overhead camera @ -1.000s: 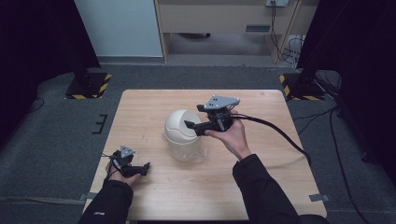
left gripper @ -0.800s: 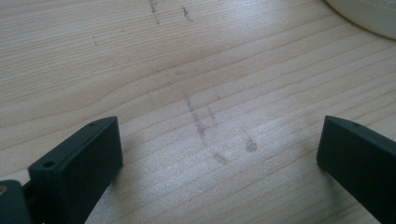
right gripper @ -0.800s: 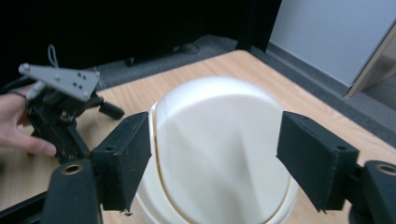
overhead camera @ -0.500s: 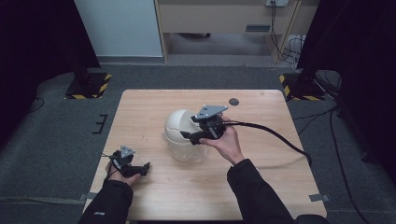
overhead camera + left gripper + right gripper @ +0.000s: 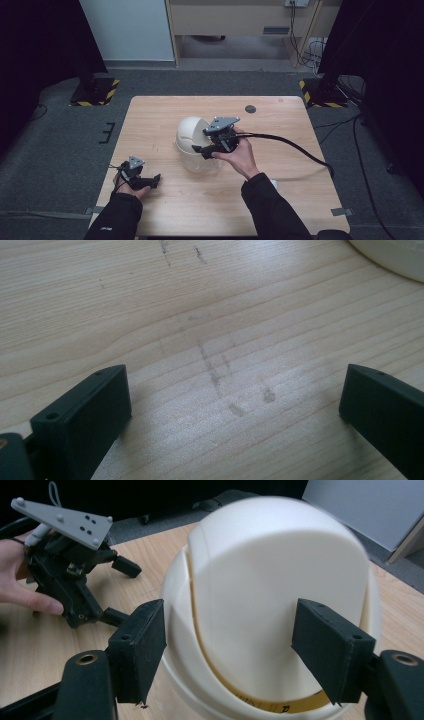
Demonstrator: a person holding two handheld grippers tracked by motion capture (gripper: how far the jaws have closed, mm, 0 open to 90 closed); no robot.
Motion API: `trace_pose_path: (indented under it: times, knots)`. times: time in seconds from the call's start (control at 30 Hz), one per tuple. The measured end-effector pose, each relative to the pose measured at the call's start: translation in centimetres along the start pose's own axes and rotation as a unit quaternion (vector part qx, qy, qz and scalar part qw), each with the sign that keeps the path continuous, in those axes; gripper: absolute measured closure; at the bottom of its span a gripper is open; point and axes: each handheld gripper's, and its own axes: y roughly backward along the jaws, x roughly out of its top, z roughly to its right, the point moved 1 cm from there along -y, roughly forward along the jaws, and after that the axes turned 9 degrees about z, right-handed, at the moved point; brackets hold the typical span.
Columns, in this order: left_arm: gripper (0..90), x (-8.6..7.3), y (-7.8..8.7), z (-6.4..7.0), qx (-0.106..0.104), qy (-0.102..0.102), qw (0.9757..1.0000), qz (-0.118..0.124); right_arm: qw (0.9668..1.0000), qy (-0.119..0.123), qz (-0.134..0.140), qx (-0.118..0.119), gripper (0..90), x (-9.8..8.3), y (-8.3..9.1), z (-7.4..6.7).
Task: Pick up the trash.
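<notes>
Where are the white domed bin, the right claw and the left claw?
white domed bin (image 5: 280, 580), right gripper view, on its swing lid.
right claw (image 5: 204, 149), high view, midway between its fingertips, at the bin.
left claw (image 5: 232, 405), left gripper view, midway between its open fingertips, over the table.
</notes>
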Motion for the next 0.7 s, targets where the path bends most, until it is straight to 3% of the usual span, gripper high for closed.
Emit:
trace_pose_path:
  times: [0.7]
  knots:
    - [0.0,0.0,0.0,0.0,0.0,0.0,1.0,0.0,0.9992,-0.013,-0.034,0.013,32.7,-0.99,-0.92,-0.46]
